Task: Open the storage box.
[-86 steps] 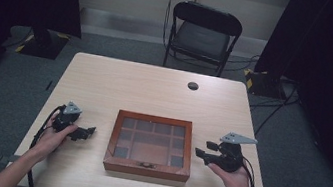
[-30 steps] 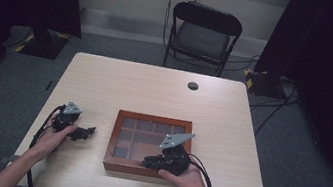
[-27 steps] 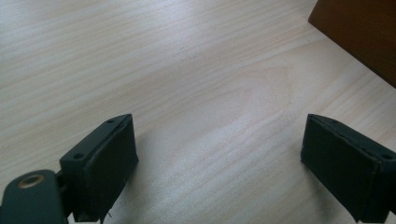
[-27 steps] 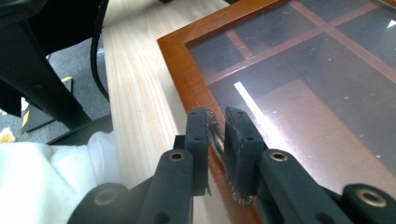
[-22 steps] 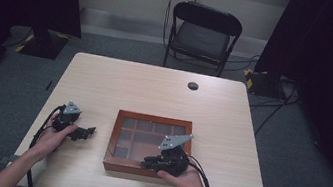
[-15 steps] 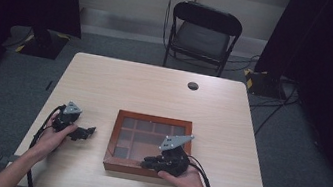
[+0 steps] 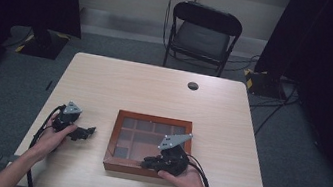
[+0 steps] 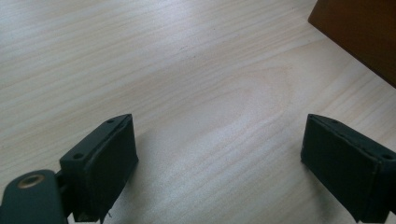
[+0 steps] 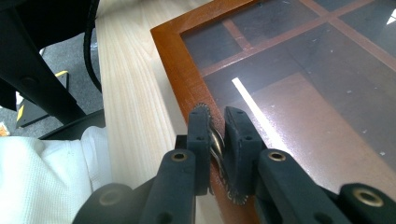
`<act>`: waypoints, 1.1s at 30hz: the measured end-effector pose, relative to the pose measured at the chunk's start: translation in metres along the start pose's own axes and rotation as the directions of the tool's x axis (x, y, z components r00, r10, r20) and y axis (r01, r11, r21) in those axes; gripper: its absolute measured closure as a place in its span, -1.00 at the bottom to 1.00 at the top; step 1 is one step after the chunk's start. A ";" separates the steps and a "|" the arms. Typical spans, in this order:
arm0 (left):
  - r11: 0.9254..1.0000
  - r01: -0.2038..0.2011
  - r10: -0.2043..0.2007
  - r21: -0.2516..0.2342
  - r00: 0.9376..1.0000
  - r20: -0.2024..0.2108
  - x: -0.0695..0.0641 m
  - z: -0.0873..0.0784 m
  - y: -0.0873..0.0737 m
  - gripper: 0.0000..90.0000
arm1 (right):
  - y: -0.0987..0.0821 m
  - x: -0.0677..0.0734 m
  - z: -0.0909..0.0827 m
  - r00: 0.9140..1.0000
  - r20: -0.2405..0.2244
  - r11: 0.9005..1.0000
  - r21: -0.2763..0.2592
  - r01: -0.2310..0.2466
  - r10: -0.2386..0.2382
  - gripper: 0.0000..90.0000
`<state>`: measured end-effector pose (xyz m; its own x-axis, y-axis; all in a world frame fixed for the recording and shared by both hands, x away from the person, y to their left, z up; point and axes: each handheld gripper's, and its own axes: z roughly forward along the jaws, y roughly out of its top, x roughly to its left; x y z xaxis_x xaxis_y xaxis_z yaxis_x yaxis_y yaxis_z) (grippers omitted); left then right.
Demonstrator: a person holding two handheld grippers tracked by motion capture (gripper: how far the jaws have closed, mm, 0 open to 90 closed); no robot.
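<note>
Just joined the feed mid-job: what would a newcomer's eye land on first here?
The wooden box with a glass-paned lid, near the front middle of the table, stands out. The right gripper has its jaws closed on a small metal latch at the box's front edge. The left gripper rests open on bare tabletop left of the box.
</note>
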<state>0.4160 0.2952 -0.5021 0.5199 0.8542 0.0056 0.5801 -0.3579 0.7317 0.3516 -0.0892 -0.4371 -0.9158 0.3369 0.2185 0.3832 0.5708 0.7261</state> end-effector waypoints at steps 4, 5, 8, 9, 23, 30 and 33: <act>1.000 -0.001 0.001 0.000 1.000 0.002 0.000 0.000 0.000 -0.78 | 0.001 0.001 0.000 1.000 0.005 1.000 0.005 0.006 -0.006 0.81; 1.000 -0.001 0.001 0.000 1.000 0.002 0.000 0.000 0.000 -0.78 | 0.001 0.001 0.000 1.000 0.005 1.000 0.005 0.006 -0.006 0.81; 1.000 -0.001 0.001 0.000 1.000 0.002 0.000 0.000 0.000 -0.78 | 0.003 0.001 -0.003 1.000 0.006 1.000 -0.001 0.003 -0.003 0.81; 1.000 -0.002 0.002 0.000 1.000 0.002 0.000 0.000 0.000 -0.78 | 0.003 0.001 -0.003 1.000 0.003 1.000 -0.004 0.004 -0.004 0.81; 1.000 -0.007 0.007 0.004 1.000 0.008 0.001 0.000 0.000 -0.79 | 0.013 0.001 -0.014 1.000 0.000 0.999 -0.034 -0.006 0.006 0.81; 1.000 -0.006 0.006 0.003 1.000 0.012 0.001 0.000 0.000 -0.79 | 0.020 0.002 -0.020 1.000 0.000 0.999 -0.045 -0.003 0.003 0.81; 1.000 -0.006 0.006 0.003 1.000 0.012 0.001 0.000 0.000 -0.79 | 0.022 0.002 -0.022 1.000 0.001 0.999 -0.049 -0.001 0.001 0.81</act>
<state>0.4172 0.2960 -0.5022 0.5311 0.8473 0.0015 0.5787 -0.3641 0.7298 0.3557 -0.0928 -0.4067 -0.9155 0.3378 0.2184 0.3774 0.5334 0.7570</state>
